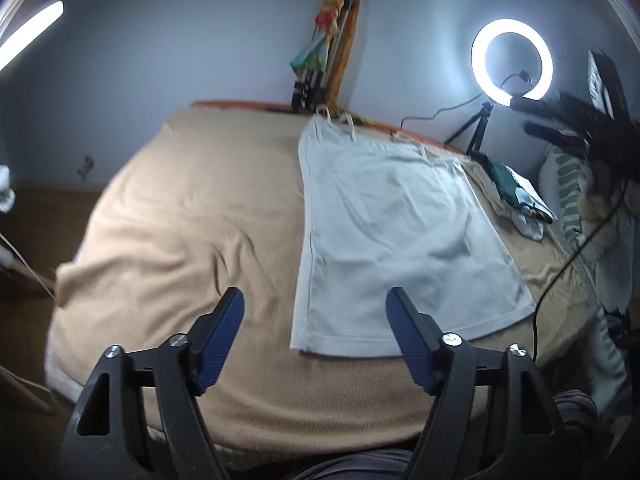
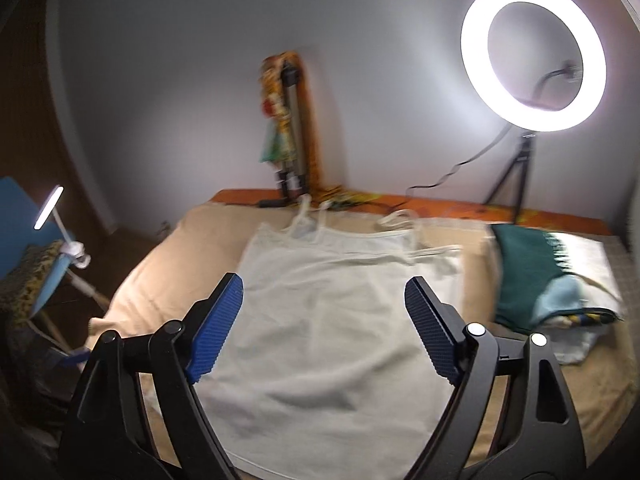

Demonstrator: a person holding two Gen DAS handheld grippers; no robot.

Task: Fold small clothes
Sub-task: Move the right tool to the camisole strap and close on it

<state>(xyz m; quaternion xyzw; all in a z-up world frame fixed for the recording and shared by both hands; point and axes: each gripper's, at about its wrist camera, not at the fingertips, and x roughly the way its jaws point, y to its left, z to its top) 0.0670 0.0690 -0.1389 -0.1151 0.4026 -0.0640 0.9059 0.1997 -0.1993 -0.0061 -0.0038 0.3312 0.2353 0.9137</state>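
Note:
A white strappy top (image 1: 396,232) lies spread flat on the tan blanket (image 1: 192,216), straps toward the far wall. It also shows in the right wrist view (image 2: 320,320). My left gripper (image 1: 316,300) is open and empty, held above the blanket near the top's near left hem corner. My right gripper (image 2: 324,288) is open and empty, held above the middle of the top. The right gripper shows blurred at the right edge of the left wrist view (image 1: 560,128).
A pile of folded clothes (image 2: 548,292), green on top, lies right of the top. A lit ring light (image 2: 532,56) on a tripod stands at the far right. A folded tripod (image 2: 292,132) leans on the wall. A blue chair (image 2: 36,248) and a lamp stand left of the bed. A black cable (image 1: 568,264) runs along the right side.

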